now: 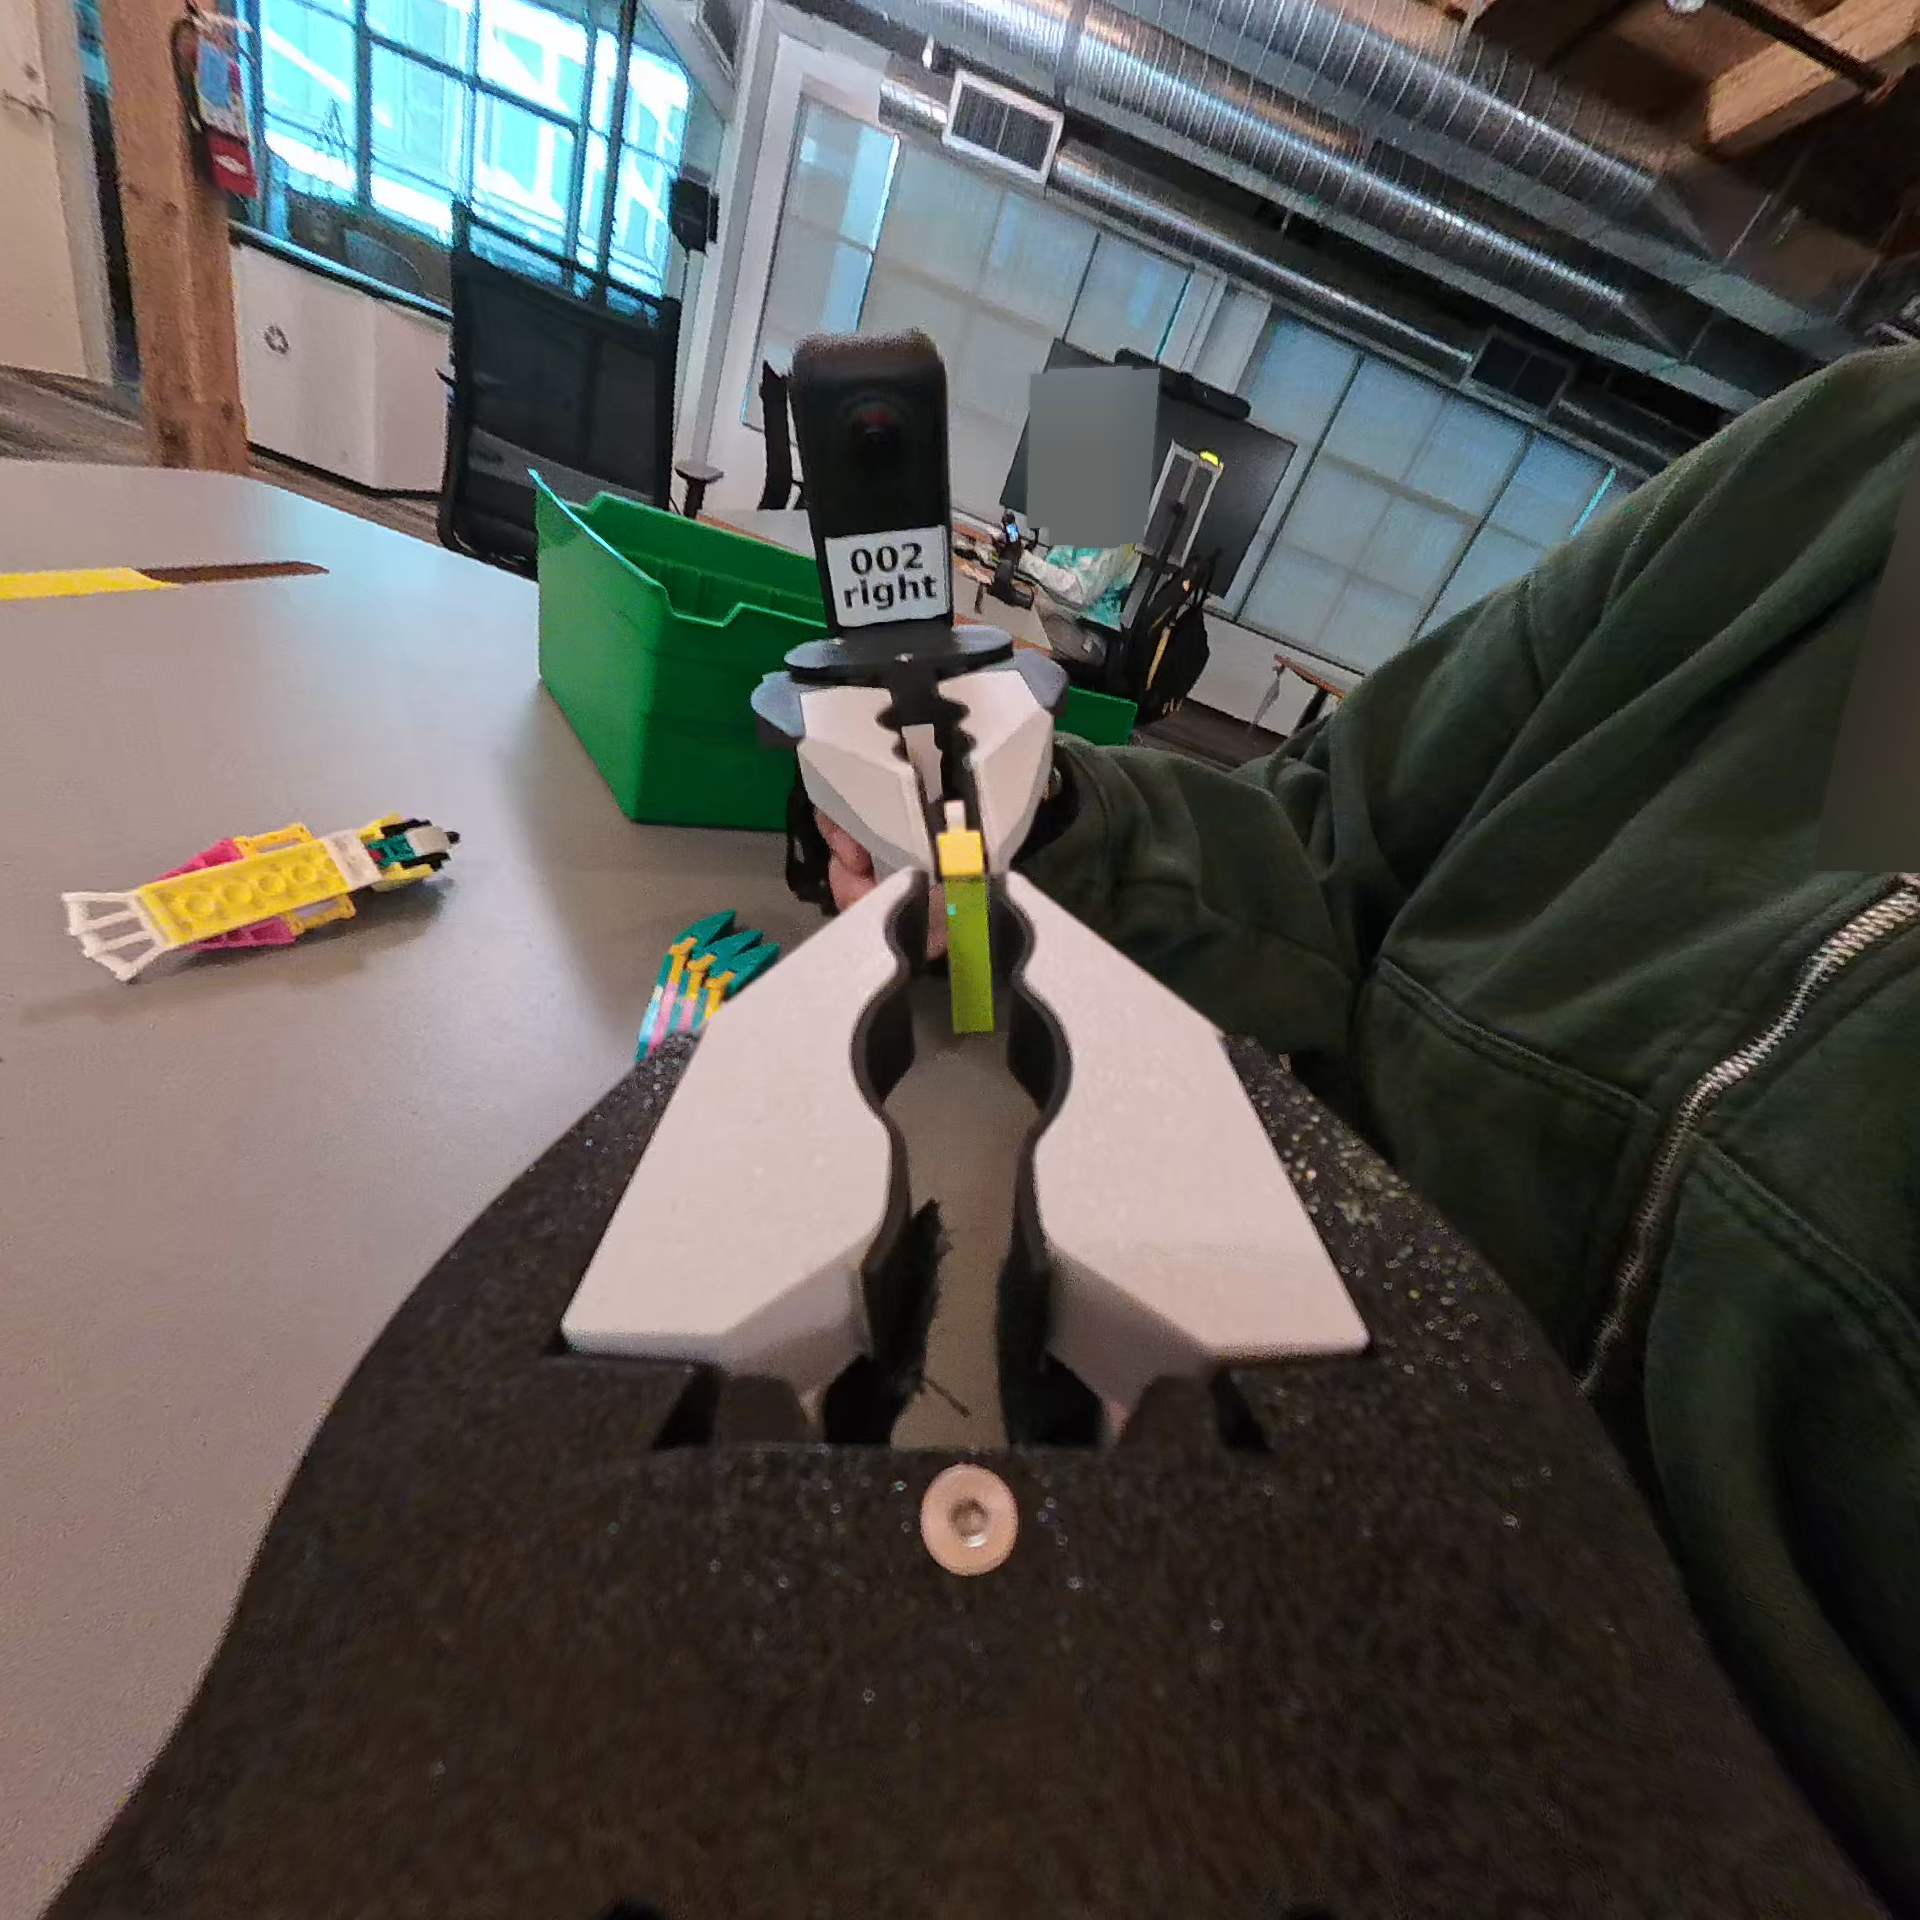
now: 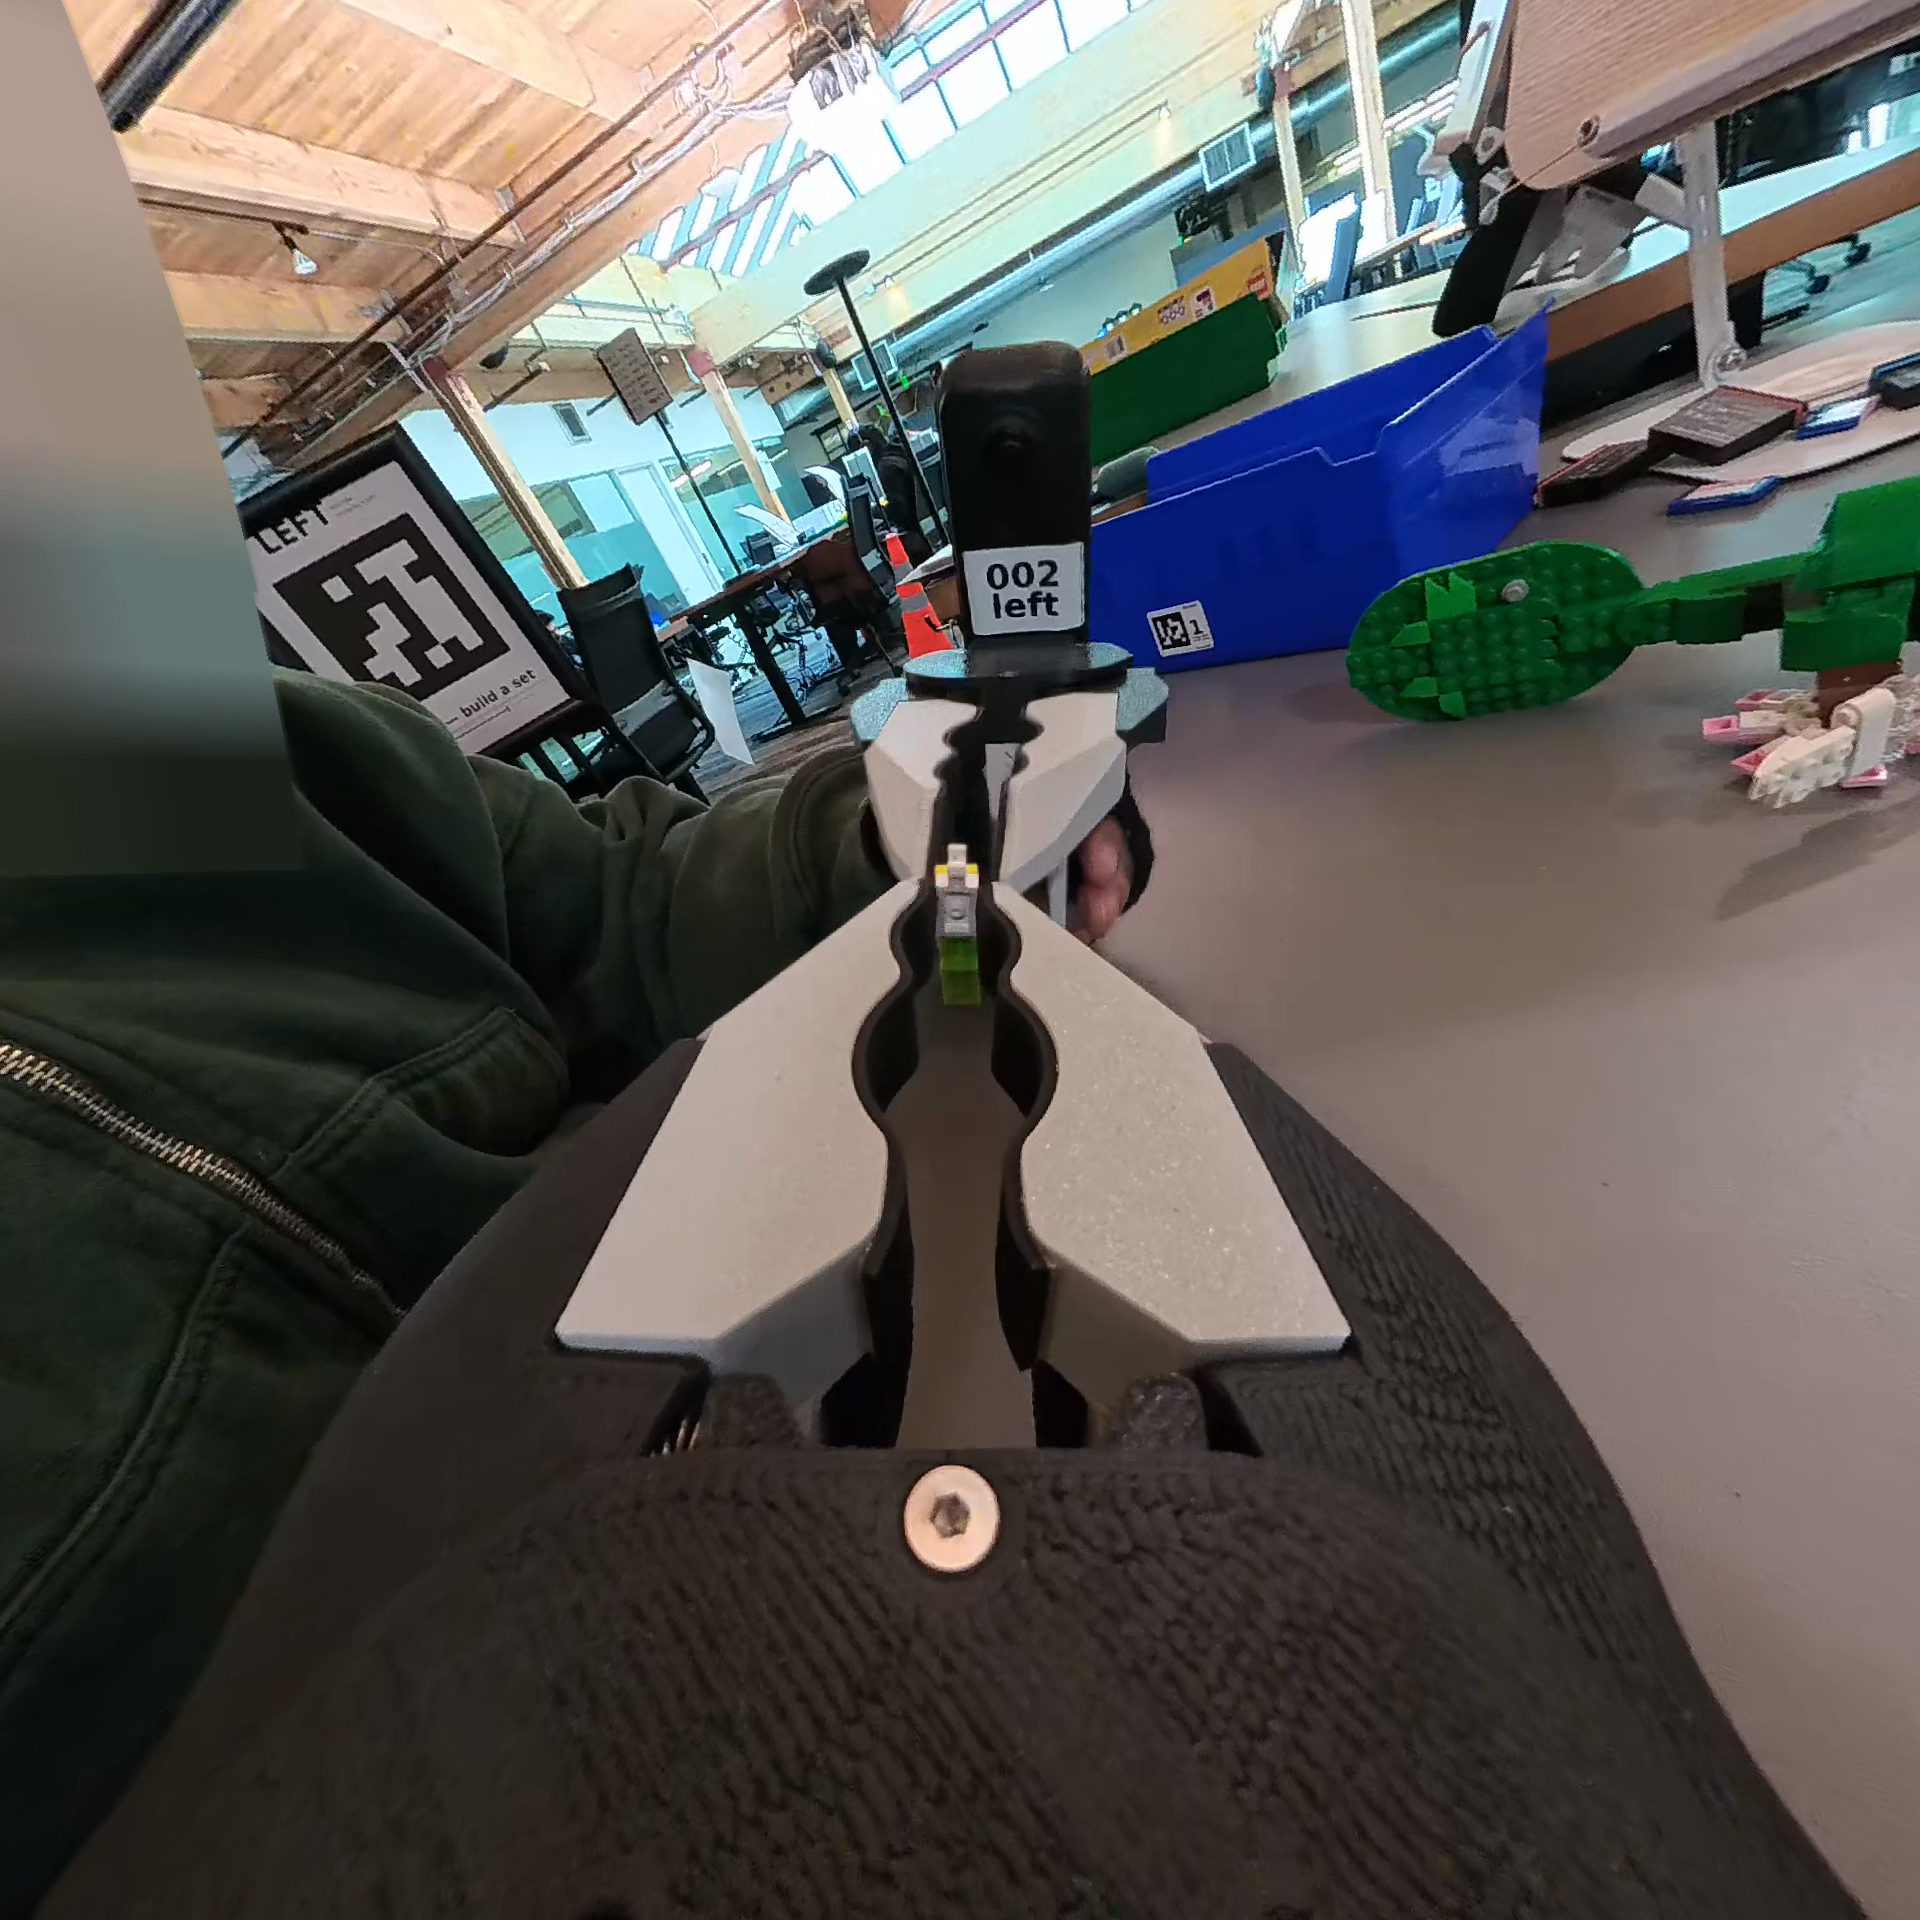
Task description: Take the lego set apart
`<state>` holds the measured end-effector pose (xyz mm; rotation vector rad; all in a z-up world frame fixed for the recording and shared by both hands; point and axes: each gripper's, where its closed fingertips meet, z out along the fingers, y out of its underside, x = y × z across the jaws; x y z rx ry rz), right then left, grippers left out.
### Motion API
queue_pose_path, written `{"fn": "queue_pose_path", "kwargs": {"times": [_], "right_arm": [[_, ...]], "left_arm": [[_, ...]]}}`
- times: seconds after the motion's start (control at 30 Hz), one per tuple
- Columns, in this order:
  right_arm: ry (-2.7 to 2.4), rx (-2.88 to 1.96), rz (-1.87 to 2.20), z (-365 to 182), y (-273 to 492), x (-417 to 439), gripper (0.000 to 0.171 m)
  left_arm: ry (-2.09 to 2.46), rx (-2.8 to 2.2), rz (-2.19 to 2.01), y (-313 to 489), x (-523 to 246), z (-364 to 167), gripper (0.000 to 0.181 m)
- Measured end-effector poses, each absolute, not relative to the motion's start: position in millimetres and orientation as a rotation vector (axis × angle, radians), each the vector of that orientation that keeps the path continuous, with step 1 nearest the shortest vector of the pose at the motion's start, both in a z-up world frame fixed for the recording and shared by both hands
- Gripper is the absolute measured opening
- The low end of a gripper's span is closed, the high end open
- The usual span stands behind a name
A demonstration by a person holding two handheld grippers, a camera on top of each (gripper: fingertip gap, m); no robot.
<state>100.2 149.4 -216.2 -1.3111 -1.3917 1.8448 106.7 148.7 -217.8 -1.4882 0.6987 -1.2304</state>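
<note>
Mid-disassembly: the left gripper (image 1: 961, 894) and right gripper (image 2: 958, 904) meet tip to tip, each clenched on an end of one small lime-green lego piece (image 1: 968, 961) held above the grey table (image 1: 312, 1091). Several assemblies appear still intact: a yellow-and-pink model (image 1: 249, 894), a teal cluster (image 1: 707, 971) and a green build (image 2: 1507, 644), so much seemingly remains

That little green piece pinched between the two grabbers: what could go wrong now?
The lime green piece is gripped by the left gripper and right gripper only at the fingertips, above the table. Pulling may let it slip and drop. Its small yellow part could pop off and get lost.
</note>
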Motion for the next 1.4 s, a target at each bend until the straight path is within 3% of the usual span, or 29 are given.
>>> {"fn": "queue_pose_path", "kwargs": {"times": [1.4], "right_arm": [[-1.296, -1.184, 1.854, -204.1, 151.9, 100.5, 0.012]], "left_arm": [[0.608, -1.38, -1.268, 150.5, 103.3, -201.6, 0.005]]}}
